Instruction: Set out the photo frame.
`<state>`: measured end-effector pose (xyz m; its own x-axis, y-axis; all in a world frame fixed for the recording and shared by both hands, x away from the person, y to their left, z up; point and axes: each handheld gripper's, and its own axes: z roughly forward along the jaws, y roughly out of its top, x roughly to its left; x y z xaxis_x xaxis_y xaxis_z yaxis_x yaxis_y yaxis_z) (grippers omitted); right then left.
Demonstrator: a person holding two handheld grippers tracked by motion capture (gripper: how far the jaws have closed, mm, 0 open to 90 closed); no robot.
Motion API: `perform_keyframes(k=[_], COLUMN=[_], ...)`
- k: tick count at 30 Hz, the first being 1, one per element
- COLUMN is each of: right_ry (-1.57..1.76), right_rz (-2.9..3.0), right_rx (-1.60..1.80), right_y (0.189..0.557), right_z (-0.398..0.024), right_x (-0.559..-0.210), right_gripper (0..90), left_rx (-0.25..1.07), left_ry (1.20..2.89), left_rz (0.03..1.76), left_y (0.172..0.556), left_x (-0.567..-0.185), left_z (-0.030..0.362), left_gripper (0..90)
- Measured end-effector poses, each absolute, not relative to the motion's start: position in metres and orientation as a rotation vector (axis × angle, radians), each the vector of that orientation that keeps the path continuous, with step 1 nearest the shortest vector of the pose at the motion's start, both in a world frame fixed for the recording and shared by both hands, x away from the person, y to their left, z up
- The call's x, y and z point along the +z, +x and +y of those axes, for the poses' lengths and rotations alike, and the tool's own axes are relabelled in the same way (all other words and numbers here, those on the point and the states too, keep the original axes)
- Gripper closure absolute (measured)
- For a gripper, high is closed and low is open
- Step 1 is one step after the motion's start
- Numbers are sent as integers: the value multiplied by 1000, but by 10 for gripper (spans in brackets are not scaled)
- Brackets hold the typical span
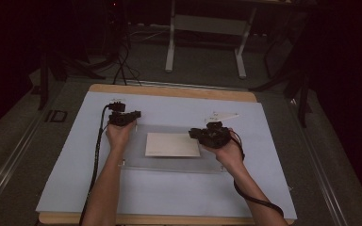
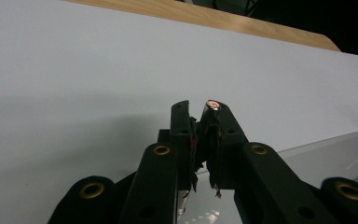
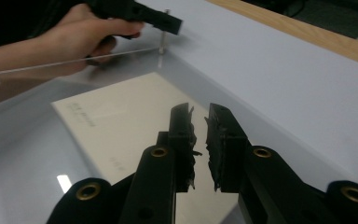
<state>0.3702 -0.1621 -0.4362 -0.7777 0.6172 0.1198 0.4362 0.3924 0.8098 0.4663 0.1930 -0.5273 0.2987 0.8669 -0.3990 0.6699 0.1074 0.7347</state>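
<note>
Clear acrylic plate (image 1: 136,162) lies flat on blue sheet (image 1: 169,106) over counter (image 1: 169,90), long axis left-right, cream card (image 1: 172,144) under its middle.

Left tongs (image 1: 133,114) at plate's far-left corner, pinched tight on small metal standoff post (image 2: 211,105).

Right tongs (image 1: 195,133) hover above card's right edge, narrow gap, nothing between.

Far-right corner lies just beyond right tongs; right hand (image 1: 226,149) nearer, likely next.
</note>
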Motion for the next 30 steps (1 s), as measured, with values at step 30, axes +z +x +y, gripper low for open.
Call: perform_keyframes(k=[30], right_ry=[691], right_rz=[2604], right_rx=[1377], right_y=[295], right_z=[-123], right_x=[-454], right_gripper=[900], left_rx=[252], left_ry=[1613], left_rz=[1430], left_y=[467], left_x=[-529], left_z=[193], left_gripper=[816])
